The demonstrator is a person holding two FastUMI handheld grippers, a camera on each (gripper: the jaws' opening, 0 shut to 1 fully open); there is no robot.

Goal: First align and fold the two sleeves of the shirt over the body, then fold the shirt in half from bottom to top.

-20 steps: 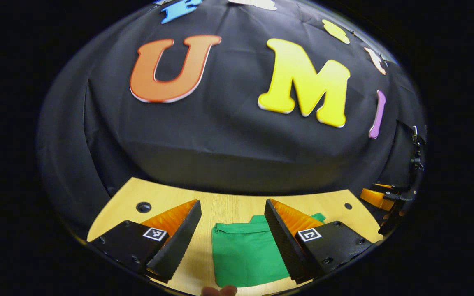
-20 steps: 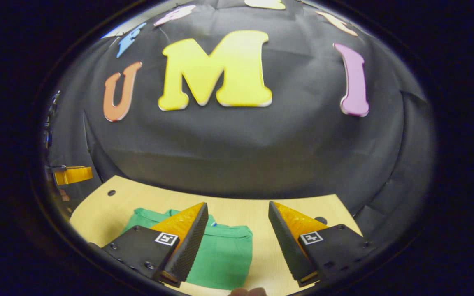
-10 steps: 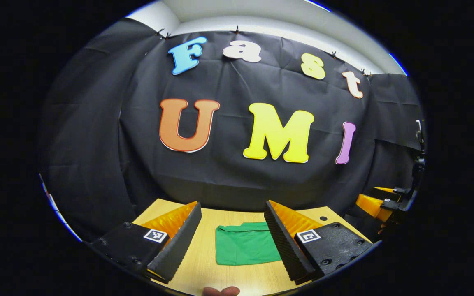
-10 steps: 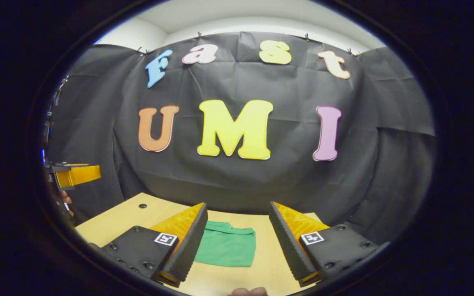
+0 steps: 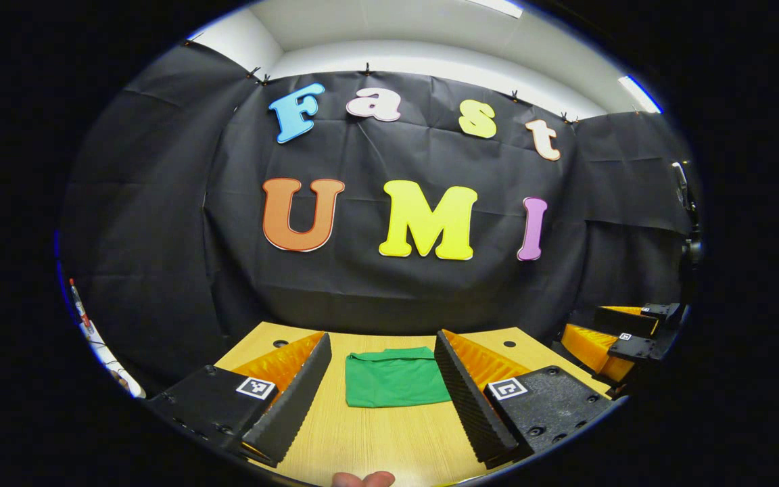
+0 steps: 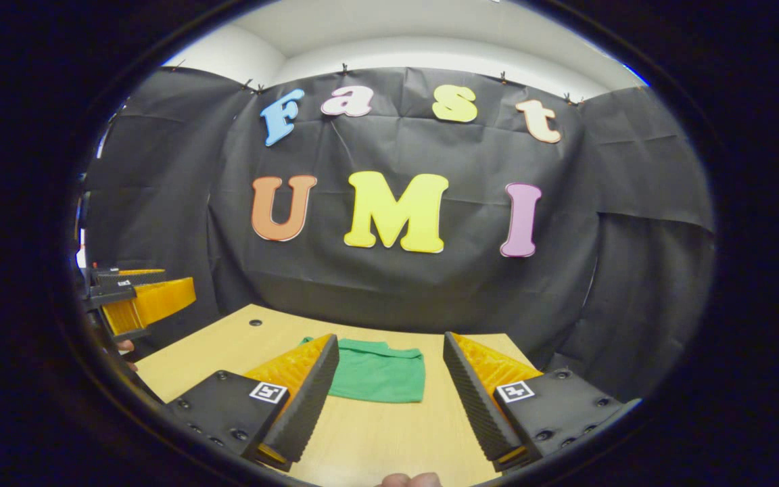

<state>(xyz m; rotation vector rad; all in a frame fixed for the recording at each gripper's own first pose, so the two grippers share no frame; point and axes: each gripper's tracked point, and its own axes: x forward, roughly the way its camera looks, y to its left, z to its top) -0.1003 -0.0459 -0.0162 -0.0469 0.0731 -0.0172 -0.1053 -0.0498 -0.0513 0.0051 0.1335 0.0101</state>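
Lying flat at the desk's (image 5: 376,439) far middle, the green shirt (image 5: 395,387) is a neat folded rectangle with bare wood all around it. Both left tongs (image 5: 383,389) and right tongs (image 6: 389,392) hover wide open and empty, level above the near edge, well apart from the shirt.

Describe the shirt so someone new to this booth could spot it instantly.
Start at the black cloth wall and drop to the light wooden table in front of it. The shirt lies flat on the table's far half as a compact folded rectangle. It is the sole green, soft thing on the bare wood, apart from both grippers.
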